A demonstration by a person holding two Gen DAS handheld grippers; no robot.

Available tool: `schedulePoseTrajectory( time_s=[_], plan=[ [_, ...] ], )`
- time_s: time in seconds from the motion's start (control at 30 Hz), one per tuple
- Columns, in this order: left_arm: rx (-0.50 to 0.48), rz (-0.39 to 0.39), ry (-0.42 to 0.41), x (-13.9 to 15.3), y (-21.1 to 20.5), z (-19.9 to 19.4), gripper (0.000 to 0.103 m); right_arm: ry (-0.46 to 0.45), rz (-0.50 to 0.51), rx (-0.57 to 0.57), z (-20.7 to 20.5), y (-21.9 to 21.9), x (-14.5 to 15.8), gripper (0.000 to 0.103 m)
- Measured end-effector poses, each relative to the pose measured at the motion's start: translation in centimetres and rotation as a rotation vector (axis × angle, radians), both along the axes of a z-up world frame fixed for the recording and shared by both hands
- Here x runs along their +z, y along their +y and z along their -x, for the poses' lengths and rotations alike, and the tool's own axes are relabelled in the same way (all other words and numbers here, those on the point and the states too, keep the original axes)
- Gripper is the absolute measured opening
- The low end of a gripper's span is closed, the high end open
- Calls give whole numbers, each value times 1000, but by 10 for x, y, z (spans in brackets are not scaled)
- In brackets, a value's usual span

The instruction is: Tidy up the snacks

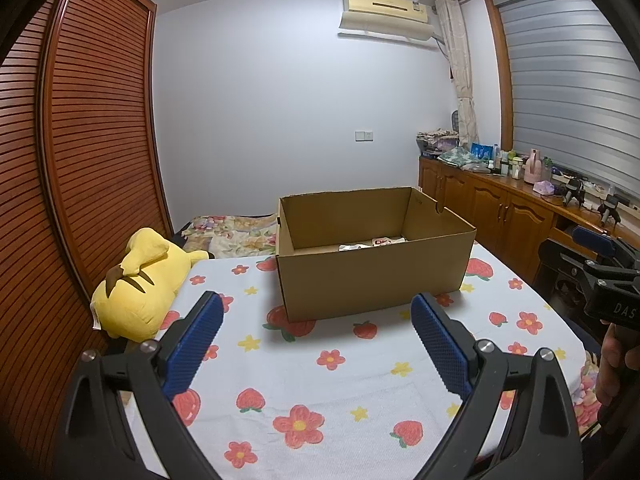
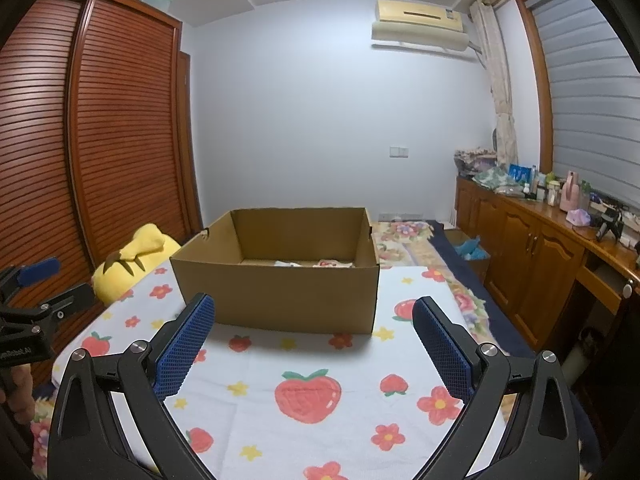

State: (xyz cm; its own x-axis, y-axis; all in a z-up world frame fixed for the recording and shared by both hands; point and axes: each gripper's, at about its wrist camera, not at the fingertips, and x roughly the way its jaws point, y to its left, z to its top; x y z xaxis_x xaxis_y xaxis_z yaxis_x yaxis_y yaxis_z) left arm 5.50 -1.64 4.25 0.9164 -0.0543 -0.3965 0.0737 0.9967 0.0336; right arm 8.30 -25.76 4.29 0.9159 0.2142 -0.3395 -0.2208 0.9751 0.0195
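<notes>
A louvred wooden wardrobe (image 1: 80, 140) fills the left side of both views, and a long wooden cabinet (image 1: 500, 204) with a cluttered top runs along the right under a window blind (image 1: 572, 92). An air conditioner (image 1: 384, 12) hangs on the white wall in the upper right of the frame.

A white blanket (image 1: 320, 392) printed with strawberries and flowers covers the lower half of each view. On it, in the centre of the frame, stands an open cardboard box (image 1: 372, 284), its flaps not visible. The snack packets (image 1: 372, 243) lie on the bottom of the box toward its far wall; only their white and red tops show over the near rim, and how many there are cannot be told.

A yellow plush toy (image 1: 140, 284) lies at the left edge of the blanket, left of the box and apart from it.

The left gripper (image 1: 316, 312) sits at the lower centre of its view, its blue-padded fingers (image 1: 196, 344) spread wide with nothing between them, short of the box's near wall. The right gripper (image 2: 314, 314) is likewise spread wide and empty in the lower centre of its own view, with the box just beyond its tips. Each gripper also appears at the edge of the other's view, with part of a hand (image 1: 616, 368) on its handle at lower right.
</notes>
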Motion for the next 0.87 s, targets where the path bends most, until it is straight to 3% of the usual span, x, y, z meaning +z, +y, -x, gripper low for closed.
schedulePoseTrajectory(
  time_s=[0.87],
  plan=[
    [-4,3,-12,8,0,5,96,-3,2,1,1,0,1,101]
  ],
)
